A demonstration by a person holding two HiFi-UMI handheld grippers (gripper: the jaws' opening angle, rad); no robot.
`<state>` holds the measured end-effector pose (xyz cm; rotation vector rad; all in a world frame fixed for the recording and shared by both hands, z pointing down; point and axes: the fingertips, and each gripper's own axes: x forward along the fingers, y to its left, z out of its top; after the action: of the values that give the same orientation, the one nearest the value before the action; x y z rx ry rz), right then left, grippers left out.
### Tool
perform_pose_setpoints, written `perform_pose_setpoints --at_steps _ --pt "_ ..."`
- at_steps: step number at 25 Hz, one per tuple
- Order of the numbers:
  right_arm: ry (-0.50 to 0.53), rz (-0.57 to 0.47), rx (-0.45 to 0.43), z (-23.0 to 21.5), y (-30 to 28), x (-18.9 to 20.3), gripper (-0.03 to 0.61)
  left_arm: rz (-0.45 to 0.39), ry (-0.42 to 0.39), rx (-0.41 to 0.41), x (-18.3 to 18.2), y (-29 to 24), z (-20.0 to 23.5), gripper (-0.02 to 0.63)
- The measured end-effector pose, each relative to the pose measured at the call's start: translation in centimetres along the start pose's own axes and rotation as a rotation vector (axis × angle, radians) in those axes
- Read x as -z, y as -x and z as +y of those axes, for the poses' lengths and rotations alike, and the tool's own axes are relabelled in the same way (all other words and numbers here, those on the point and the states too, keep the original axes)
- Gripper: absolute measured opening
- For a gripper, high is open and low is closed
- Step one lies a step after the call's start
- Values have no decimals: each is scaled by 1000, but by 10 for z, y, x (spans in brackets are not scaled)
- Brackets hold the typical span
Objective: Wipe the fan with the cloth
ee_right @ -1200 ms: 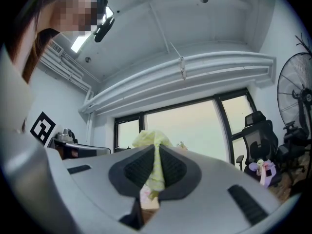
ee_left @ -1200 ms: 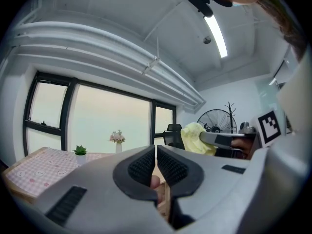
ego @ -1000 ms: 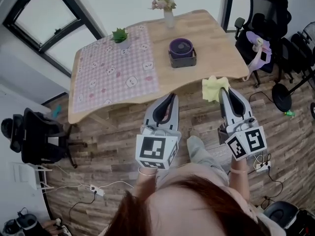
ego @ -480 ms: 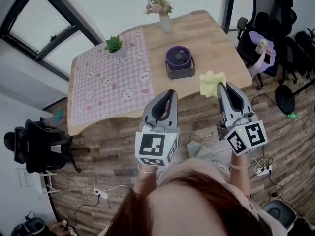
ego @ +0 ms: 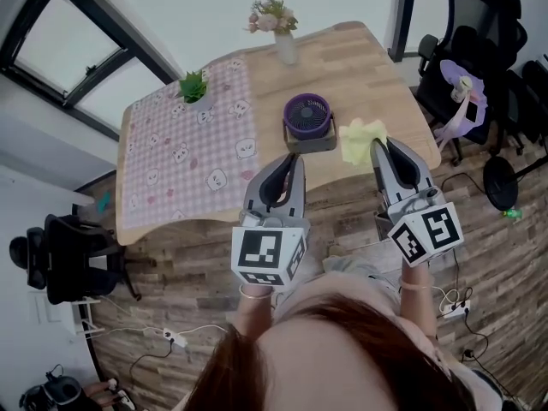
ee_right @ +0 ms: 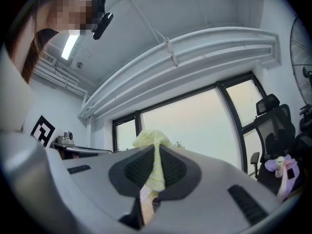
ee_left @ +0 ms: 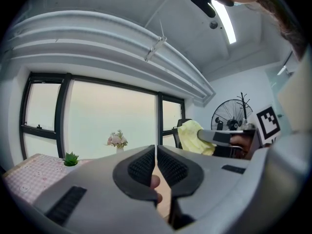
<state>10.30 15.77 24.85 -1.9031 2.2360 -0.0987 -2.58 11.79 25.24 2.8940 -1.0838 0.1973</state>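
Jaws of the right gripper (ee_right: pixel 156 152) are clamping tight on a crumpled pale-yellow cloth (ee_right: pixel 152 139), most of it bunching out past the tips. Jaws of the left gripper (ee_left: pixel 156 152) are pressing together, holding nothing. The small round purple fan (ego: pixel 306 118) is sitting near the front edge of the light wooden tabletop (ego: pixel 377 67), just beyond both tips. Risks: the thin pinch slipping while wiping, or a hard push tipping the unbraced fan.

No word, number or brand name can be read anywhere. The only signs are black-and-white square code patterns, one on the left cube (ego: pixel 268 255) behind the left gripper (ego: pixel 297 159) and one on the right cube (ego: pixel 425 234) behind the right gripper (ego: pixel 377 144). The small printed figures on the pink tablecloth (ego: pixel 184 157), over the table's left end, are too small to read.
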Motion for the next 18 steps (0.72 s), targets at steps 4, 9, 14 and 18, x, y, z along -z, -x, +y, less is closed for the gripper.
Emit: perform_pose_setpoints --at_steps 4,9,14,18 --pt "-17 21 -32 -17 -16 7 25 18 16 -26 6 -17 3 18" --pt "-26 60 -76 -22 -37 21 25 82 49 -55 28 -29 15 20" --pt "-15 81 -103 -24 -54 27 25 115 95 -56 46 -43 31 20" --pt "0 104 -119 -23 -73 35 25 168 101 -40 65 -55 48 20"
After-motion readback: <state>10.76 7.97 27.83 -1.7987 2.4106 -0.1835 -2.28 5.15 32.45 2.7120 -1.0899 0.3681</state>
